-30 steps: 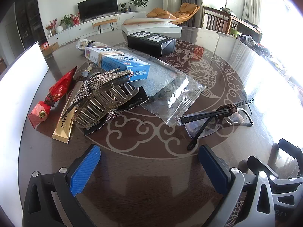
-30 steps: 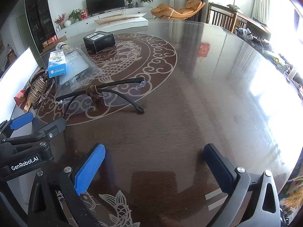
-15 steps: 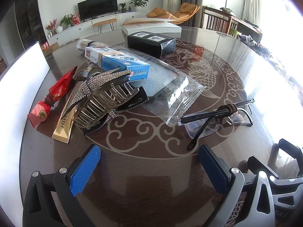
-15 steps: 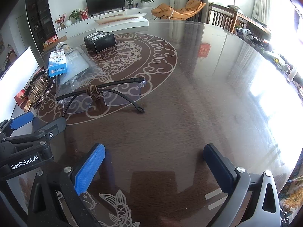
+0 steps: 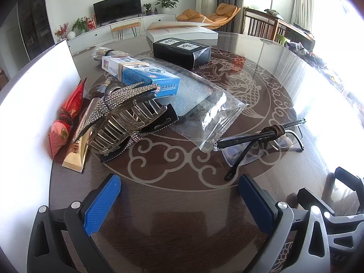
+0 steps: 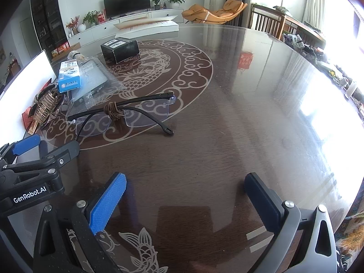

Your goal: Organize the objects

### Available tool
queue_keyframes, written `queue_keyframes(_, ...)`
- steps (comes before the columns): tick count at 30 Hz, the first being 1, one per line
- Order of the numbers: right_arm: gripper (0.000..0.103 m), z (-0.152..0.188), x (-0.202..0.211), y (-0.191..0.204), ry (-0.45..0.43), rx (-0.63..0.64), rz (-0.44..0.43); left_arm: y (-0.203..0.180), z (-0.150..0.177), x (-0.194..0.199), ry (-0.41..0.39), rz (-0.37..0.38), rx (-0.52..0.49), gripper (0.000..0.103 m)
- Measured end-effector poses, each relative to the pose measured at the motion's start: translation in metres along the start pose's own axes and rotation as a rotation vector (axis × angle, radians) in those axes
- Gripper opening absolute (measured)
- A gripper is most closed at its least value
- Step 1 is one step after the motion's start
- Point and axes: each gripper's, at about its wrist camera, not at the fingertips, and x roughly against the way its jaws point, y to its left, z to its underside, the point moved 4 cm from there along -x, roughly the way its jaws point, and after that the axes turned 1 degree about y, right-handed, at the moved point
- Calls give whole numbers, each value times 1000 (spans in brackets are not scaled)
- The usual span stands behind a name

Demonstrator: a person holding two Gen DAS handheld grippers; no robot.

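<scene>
Rimless glasses (image 5: 261,142) with a brown hair tie around one arm lie on the dark round table; they also show in the right wrist view (image 6: 127,113). A rhinestone hair claw (image 5: 122,116), a blue box (image 5: 141,75), a clear plastic packet (image 5: 204,104), a black box (image 5: 182,51), a red candy (image 5: 66,118) and a gold bar (image 5: 77,150) lie left of them. My left gripper (image 5: 179,195) is open and empty, short of the claw and glasses. My right gripper (image 6: 184,195) is open and empty, short of the glasses.
A white board (image 5: 34,86) stands along the table's left edge. A white flat box (image 5: 182,30) lies at the far edge. The left gripper's body (image 6: 29,173) shows at the left of the right wrist view. Chairs (image 6: 268,22) stand behind the table.
</scene>
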Motion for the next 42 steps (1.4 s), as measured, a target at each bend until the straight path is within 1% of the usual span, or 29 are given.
queue_keyframes(42, 103, 1, 2, 0, -11, -2, 2, 0, 0, 0, 0, 0, 0, 103)
